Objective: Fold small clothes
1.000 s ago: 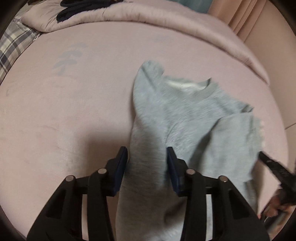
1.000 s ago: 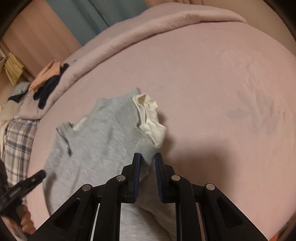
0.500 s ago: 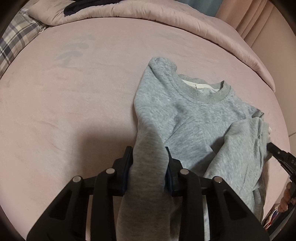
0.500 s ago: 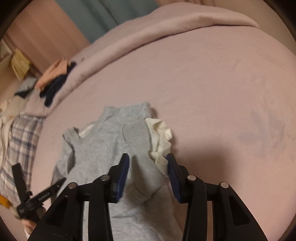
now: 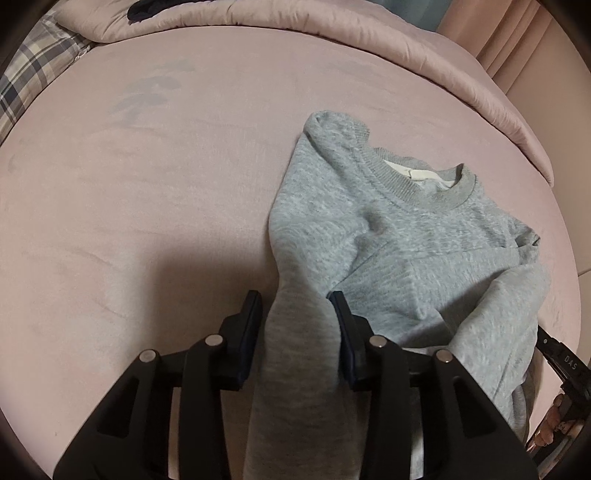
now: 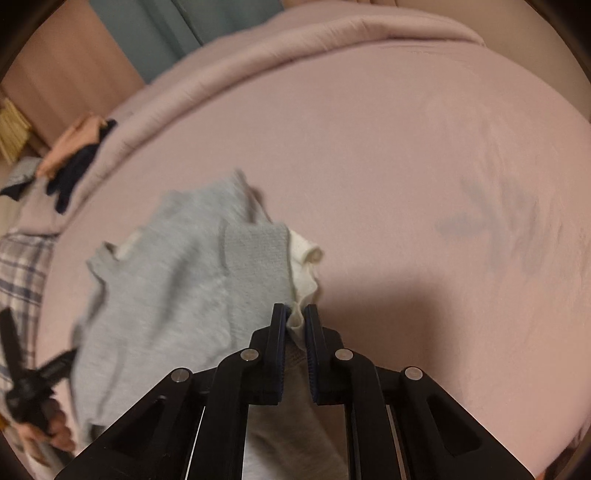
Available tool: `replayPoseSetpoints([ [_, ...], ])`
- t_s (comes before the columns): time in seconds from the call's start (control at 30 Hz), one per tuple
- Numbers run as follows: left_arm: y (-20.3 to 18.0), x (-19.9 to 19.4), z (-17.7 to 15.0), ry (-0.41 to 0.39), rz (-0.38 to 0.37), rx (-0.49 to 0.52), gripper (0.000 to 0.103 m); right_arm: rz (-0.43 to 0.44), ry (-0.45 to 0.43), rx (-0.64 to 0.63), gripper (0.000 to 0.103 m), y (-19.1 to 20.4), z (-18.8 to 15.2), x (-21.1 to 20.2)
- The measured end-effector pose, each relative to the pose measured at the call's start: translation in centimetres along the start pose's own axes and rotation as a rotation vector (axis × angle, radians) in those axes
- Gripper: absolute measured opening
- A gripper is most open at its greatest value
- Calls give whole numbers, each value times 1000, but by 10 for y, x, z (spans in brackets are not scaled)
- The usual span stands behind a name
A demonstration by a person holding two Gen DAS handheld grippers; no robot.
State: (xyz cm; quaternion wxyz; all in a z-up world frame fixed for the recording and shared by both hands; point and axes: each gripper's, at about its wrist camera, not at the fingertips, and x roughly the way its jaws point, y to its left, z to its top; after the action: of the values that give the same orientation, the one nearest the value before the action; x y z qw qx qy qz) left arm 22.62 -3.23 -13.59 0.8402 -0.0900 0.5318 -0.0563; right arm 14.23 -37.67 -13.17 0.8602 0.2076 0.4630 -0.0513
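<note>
A small grey sweatshirt [image 5: 406, 240] lies on the pink bed, neck ribbing toward the far side, a white layer showing inside the collar. Its left sleeve runs between the jaws of my left gripper [image 5: 295, 310], which are opening; a thin gap shows beside the left pad. In the right wrist view the sweatshirt [image 6: 177, 266] is blurred. My right gripper [image 6: 295, 314] is closing and pinches the white ruffled edge [image 6: 306, 266] next to the ribbed grey cuff [image 6: 258, 251]. The other gripper shows at each view's edge.
The pink bed cover [image 5: 147, 221] stretches wide to the left of the sweatshirt. A rolled pink duvet [image 5: 332, 33] lines the far side. Plaid fabric [image 5: 33, 66] lies at the far left, and dark and peach clothes [image 6: 74, 162] sit on the duvet.
The left jaws closed on the sleeve, then loosened. The right jaws let go of the cuff, spread, then shut on the white edge. The sweatshirt now lies flatter.
</note>
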Motion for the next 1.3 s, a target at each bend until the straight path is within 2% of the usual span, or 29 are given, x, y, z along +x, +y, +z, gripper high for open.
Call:
replayPoseSetpoints([
  [0.2, 3, -3, 0, 3, -7, -33, 42, -12, -3, -10, 11, 1, 0, 3],
  [0.3, 5, -9, -2, 4, -18, -54, 46, -20, -10, -13, 11, 3, -1, 3],
  [0.43, 7, -30, -13, -8, -40, -84, 60, -31, -7, -26, 11, 5, -2, 1],
  [0.47, 5, -42, -19, -33, -44, -65, 63, -37, -7, -34, 11, 7, -2, 1],
  [0.53, 4, -59, -30, -71, -43, -49, 79, -51, -11, -54, 11, 10, -1, 0],
  [0.6, 5, -77, -43, -109, -49, -44, 88, -63, -21, -61, 11, 13, -2, -4],
  [0.67, 10, -95, -60, -130, -62, -47, 92, -56, -29, -53, 12, 11, -3, -10],
  [0.7, 12, -100, -66, -134, -67, -52, 92, -44, -36, -49, 13, 10, -5, -15],
  [0.77, 15, -109, -80, -137, -86, -64, 93, -39, -45, -59, 28, 10, -8, -24],
  [0.8, 17, -113, -84, -136, -91, -67, 95, -39, -53, -70, 48, 12, -10, -30],
  [0.83, 18, -118, -91, -138, -96, -69, 96, -41, -67, -85, 61, 13, -14, -36],
  [1.0, 22, -129, -121, -157, -102, -78, 99, -78, -134, -184, 64, 26, -30, -67],
  [1.13, 25, -136, -144, -196, -45, -77, 99, -76, -168, -223, 72, 32, -41, -82],
  [1.3, 32, -129, -170, -164, -82, -101, 99, -82, -186, -245, 72, 28, -57, -88],
])
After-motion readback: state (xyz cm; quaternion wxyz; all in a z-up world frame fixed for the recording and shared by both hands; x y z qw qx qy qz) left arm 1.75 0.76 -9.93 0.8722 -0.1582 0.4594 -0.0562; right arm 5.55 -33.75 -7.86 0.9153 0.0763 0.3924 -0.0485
